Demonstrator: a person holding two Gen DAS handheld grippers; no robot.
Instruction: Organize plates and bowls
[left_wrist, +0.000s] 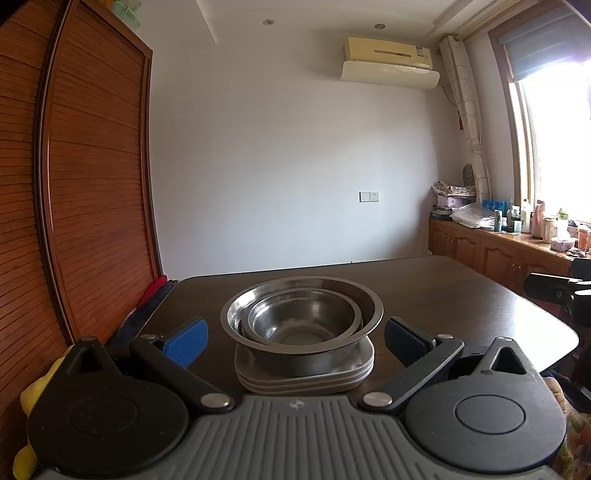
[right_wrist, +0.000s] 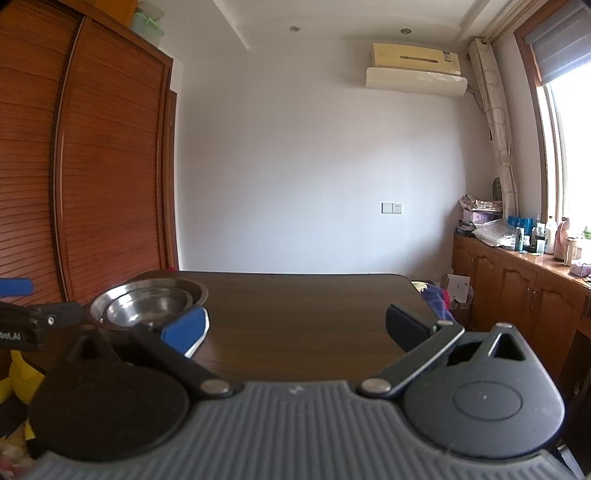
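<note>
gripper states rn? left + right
Left gripper: open, holding nothing; its fingers flank the stack of steel bowls on plates.
Right gripper: open, empty, over bare table.

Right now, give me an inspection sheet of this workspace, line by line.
Surface: dark wooden table, mostly bare.
Job's things: small steel bowl nested in large steel bowl, both on a stack of square plates.
Clutter: nothing seen on the table besides the stack.
Grippers: left hand-held gripper open, fingers either side of the stack, not touching; right hand-held gripper open over bare table, holding nothing.
Cables: nothing seen.
Surroundings: slatted wooden wardrobe, air conditioner, window, cabinet counter crowded with bottles.
</note>
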